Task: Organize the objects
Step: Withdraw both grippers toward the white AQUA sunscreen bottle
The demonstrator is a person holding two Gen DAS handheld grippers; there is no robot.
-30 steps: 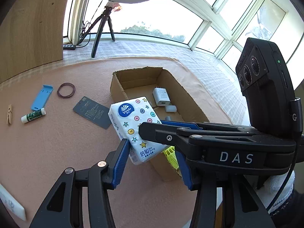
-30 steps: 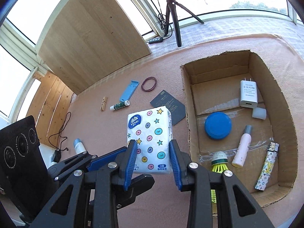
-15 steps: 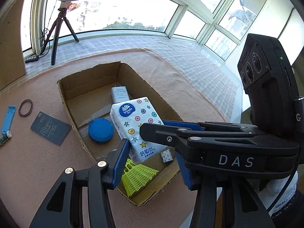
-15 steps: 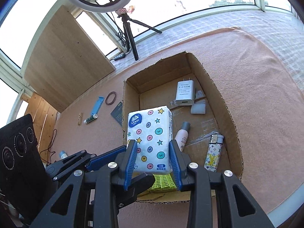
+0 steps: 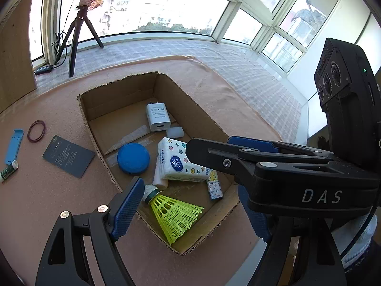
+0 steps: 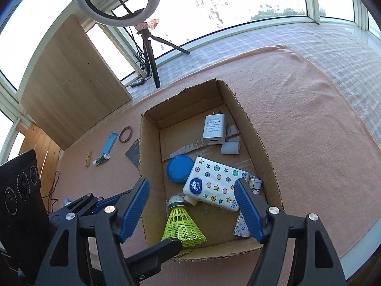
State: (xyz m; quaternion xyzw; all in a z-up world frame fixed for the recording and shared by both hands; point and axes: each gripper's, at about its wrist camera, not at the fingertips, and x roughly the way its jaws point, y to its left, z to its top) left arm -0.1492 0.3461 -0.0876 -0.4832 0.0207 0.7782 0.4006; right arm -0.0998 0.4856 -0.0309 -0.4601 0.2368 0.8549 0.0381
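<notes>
Tissue pack is seen lying loose in the box, on the bottle and lighter near its front wall, with right gripper and left gripper both spread wide, nothing pinched.

box: matt cardboard | tissue pack: glossy plastic | mat: cloth

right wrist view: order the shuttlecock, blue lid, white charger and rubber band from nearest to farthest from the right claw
From the right claw:
1. Shuttlecock, box's near end.
2. Blue lid, mid-box, left.
3. White charger, box's far end.
4. Rubber band, outside the box, far left.
</notes>
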